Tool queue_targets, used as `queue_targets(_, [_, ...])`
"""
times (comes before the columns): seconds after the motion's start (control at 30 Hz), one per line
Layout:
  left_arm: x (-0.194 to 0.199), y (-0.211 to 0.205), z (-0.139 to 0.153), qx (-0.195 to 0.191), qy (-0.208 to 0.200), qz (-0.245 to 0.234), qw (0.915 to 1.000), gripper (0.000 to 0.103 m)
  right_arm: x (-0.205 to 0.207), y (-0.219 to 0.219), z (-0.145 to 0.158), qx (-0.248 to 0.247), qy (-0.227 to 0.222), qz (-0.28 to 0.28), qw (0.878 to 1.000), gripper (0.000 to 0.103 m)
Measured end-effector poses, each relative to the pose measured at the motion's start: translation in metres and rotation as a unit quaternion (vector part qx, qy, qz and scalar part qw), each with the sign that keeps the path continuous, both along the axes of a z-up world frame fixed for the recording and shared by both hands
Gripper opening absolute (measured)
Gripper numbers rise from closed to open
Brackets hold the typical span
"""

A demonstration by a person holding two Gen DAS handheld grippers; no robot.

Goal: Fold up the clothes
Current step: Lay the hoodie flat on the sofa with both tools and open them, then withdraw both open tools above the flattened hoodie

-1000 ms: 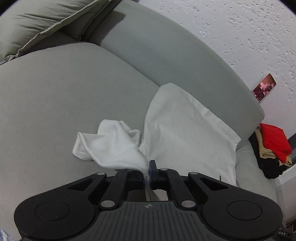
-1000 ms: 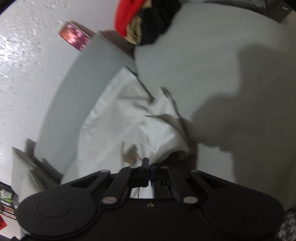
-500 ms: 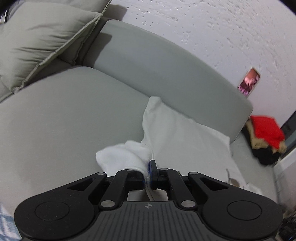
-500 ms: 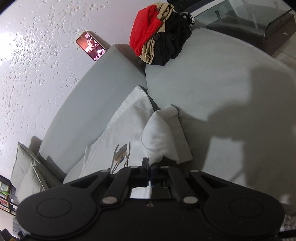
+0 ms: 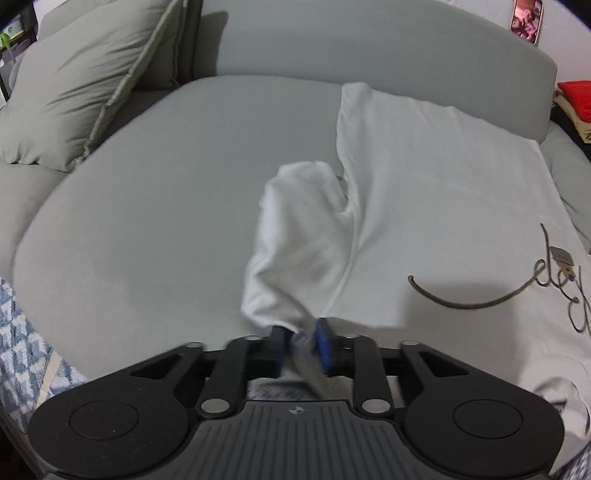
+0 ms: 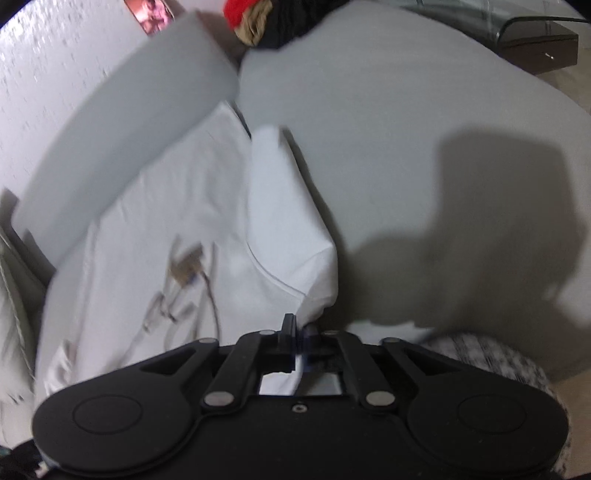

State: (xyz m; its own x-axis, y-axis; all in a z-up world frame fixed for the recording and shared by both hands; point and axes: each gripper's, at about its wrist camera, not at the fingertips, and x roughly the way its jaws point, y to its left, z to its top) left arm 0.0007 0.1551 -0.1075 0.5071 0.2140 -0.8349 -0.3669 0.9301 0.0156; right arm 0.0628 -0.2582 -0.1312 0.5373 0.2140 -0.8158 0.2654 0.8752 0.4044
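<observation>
The left black two-finger gripper (image 5: 301, 341) is clenched on a bunched sleeve of the white cotton T-shirt (image 5: 424, 177), the cloth pinched between its blue-lined pads; how much fabric runs behind the fingers is hidden by the gripper body. The right black two-finger gripper (image 6: 301, 338) is clamped on the shirt's other sleeve (image 6: 284, 206), which is folded over the body; that view is motion-blurred, so the dark printed design (image 6: 184, 280) cannot be read. The shirt lies spread on the grey upholstered sofa seat (image 5: 166, 177), its far edge touching the backrest. A grey cushion (image 5: 85, 77) sits at the left, and a pile of red, tan and black clothes (image 6: 258, 18) is cut off at the frame edge
</observation>
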Motion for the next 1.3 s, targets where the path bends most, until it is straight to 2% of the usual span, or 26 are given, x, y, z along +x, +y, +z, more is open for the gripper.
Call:
queue_targets(0.03, [-0.007,0.003,0.007,0.005,-0.004,0.001,1.0000,0.031,-0.003,-0.002,0.004,-0.005,-0.002,0.009,1.000,0.009])
queue_targets(0.07, [-0.015,0.007,0.016,0.013,-0.010,0.004,0.9999,0.031,-0.007,-0.003,0.012,-0.014,-0.007,0.018,1.000,0.013])
queue_targets(0.13, [-0.028,0.011,0.032,0.027,-0.020,0.009,0.9994,0.040,-0.015,-0.006,0.029,-0.031,-0.024,0.032,0.999,0.031])
queue_targets(0.23, [-0.037,0.008,0.047,0.029,-0.026,0.008,0.9992,0.056,-0.025,-0.006,0.048,-0.035,-0.058,0.041,0.997,0.041])
queue_targets(0.27, [-0.037,0.004,0.048,0.026,-0.023,0.007,0.9994,0.070,-0.026,-0.003,0.050,-0.033,-0.065,0.045,0.996,0.041])
queue_targets(0.3, [-0.035,-0.003,0.047,0.024,-0.014,0.003,0.9996,0.077,-0.027,0.002,0.050,-0.032,-0.070,0.050,0.996,0.041])
queue_targets(0.37, [-0.031,-0.024,0.044,0.027,0.012,-0.014,0.9995,0.077,-0.030,0.014,0.046,-0.035,-0.072,0.075,0.994,0.039])
queue_targets(0.43, [-0.032,-0.051,0.044,0.039,0.025,-0.038,0.9982,0.077,-0.032,0.029,0.042,-0.041,-0.068,0.105,0.991,0.020])
queue_targets(0.57, [-0.028,-0.086,0.042,0.055,-0.022,-0.089,0.9942,0.074,-0.033,0.048,0.043,-0.058,-0.074,0.150,0.984,0.019])
queue_targets(0.63, [-0.014,-0.097,0.032,0.066,-0.032,-0.110,0.9912,0.056,-0.022,0.055,0.038,-0.053,-0.069,0.161,0.983,0.019])
queue_targets(0.67, [-0.004,-0.102,0.024,0.071,-0.029,-0.118,0.9901,0.040,-0.014,0.060,0.034,-0.052,-0.065,0.167,0.983,0.019])
queue_targets(0.7, [0.003,-0.106,0.015,0.072,-0.022,-0.126,0.9892,0.029,-0.007,0.066,0.029,-0.054,-0.063,0.171,0.982,0.019])
queue_targets(0.77, [0.011,-0.114,-0.004,0.065,-0.004,-0.148,0.9869,0.024,0.002,0.080,0.019,-0.061,-0.057,0.184,0.979,0.019])
queue_targets(0.9, [-0.014,-0.133,-0.022,0.085,0.045,-0.206,0.9739,0.019,-0.016,0.094,0.000,-0.076,-0.030,0.224,0.971,0.019])
queue_targets(0.93, [-0.022,-0.134,-0.021,0.077,0.061,-0.214,0.9718,0.019,-0.025,0.093,-0.002,-0.080,-0.022,0.233,0.969,0.019])
queue_targets(0.97, [-0.028,-0.130,-0.018,0.050,0.071,-0.213,0.9732,0.019,-0.034,0.089,0.000,-0.078,-0.005,0.245,0.966,0.019])
queue_targets(1.0, [-0.032,-0.123,-0.015,0.021,0.073,-0.207,0.9754,0.024,-0.037,0.080,0.003,-0.064,0.010,0.244,0.968,0.019])
queue_targets(1.03, [-0.035,-0.117,-0.010,-0.002,0.068,-0.199,0.9777,0.029,-0.040,0.070,0.006,-0.047,0.023,0.237,0.970,0.019])
queue_targets(1.07, [-0.035,-0.112,-0.002,-0.008,0.050,-0.187,0.9811,0.033,-0.042,0.059,0.009,-0.030,0.035,0.230,0.972,0.019])
queue_targets(1.1, [-0.032,-0.109,0.007,-0.005,0.032,-0.175,0.9841,0.034,-0.043,0.046,0.016,-0.015,0.022,0.213,0.977,0.019])
queue_targets(1.13, [-0.028,-0.106,0.015,0.000,0.012,-0.164,0.9863,0.038,-0.041,0.032,0.025,-0.001,-0.004,0.190,0.982,0.025])
queue_targets(1.17, [-0.021,-0.105,0.024,0.005,-0.007,-0.157,0.9875,0.043,-0.036,0.017,0.033,0.012,-0.028,0.165,0.986,0.033])
queue_targets(1.2, [-0.014,-0.105,0.031,0.009,-0.023,-0.154,0.9877,0.045,-0.028,0.002,0.039,0.023,-0.051,0.137,0.989,0.046])
queue_targets(1.23, [-0.004,-0.107,0.035,0.011,-0.032,-0.157,0.9870,0.046,-0.020,-0.014,0.044,0.034,-0.072,0.107,0.991,0.053])
queue_targets(1.3, [0.013,-0.112,0.030,0.007,-0.032,-0.160,0.9866,0.047,-0.003,-0.047,0.040,0.066,-0.066,0.047,0.995,0.056])
